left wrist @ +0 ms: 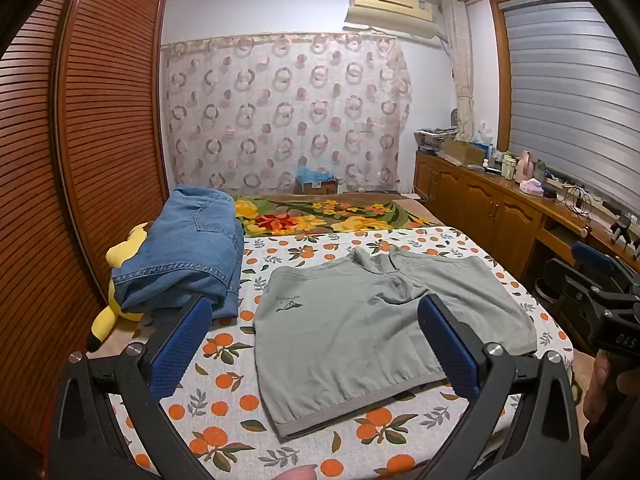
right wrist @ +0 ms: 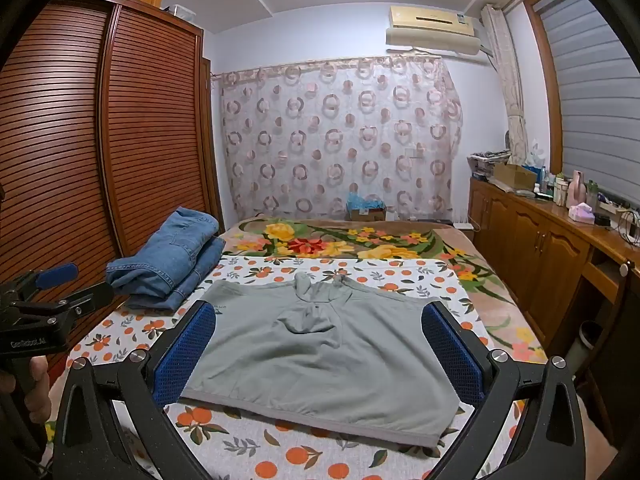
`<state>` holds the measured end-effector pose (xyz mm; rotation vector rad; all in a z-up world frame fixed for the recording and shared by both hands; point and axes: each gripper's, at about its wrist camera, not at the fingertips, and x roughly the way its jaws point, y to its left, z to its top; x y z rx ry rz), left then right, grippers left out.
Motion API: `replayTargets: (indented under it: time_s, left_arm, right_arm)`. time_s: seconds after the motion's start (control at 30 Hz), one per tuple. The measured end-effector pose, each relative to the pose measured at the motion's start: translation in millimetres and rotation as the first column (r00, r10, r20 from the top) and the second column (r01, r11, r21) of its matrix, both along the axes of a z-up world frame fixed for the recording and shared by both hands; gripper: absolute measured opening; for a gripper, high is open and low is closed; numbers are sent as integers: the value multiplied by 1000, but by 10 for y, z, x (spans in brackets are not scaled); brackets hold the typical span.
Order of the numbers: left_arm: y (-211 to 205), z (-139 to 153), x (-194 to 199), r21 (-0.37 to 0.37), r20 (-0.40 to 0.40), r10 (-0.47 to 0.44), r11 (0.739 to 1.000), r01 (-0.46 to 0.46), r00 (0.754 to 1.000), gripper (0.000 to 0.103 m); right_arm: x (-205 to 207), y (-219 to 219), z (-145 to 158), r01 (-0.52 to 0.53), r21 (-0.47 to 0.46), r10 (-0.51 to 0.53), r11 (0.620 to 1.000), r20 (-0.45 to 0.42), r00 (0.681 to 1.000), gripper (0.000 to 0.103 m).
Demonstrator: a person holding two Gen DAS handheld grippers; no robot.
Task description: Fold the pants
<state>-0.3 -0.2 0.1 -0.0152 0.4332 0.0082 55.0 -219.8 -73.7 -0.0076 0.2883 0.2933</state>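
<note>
Grey-green shorts (left wrist: 360, 332) lie flat on a white sheet printed with oranges (left wrist: 224, 396), waistband toward me, legs pointing away. In the right wrist view the same shorts (right wrist: 328, 360) fill the middle, their drawstring bunched at the crotch. My left gripper (left wrist: 316, 320) hovers open above the near left part of the shorts, nothing between its blue pads. My right gripper (right wrist: 318, 324) hangs open over the waistband, also with nothing in it. Each gripper appears at the edge of the other's view: the right one (left wrist: 592, 280) and the left one (right wrist: 56, 284).
Folded blue jeans (left wrist: 184, 256) rest on a yellow plush toy (left wrist: 116, 300) at the bed's left, beside a slatted wooden wardrobe (left wrist: 100, 120). A floral blanket (left wrist: 328, 216) covers the far bed. A cluttered wooden cabinet (left wrist: 500, 200) runs along the right wall.
</note>
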Motion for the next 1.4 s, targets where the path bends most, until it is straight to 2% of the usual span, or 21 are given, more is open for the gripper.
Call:
replayTargets:
  time_s: [1.0, 1.13, 1.4]
  left_arm:
    - [1, -2, 0, -1, -3, -3, 1000, 3, 1000, 103]
    - [-55, -46, 52, -8, -26, -8, 1000, 8, 1000, 103]
    - [-15, -312, 212, -19, -106, -42, 999, 40, 993, 103]
  right_arm:
    - [0, 5, 2, 4, -1, -4, 1000, 4, 1000, 103]
    - [13, 6, 6, 6, -2, -6, 1000, -1, 1000, 103]
    - [122, 1, -70, 4, -16, -5, 1000, -37, 999, 103]
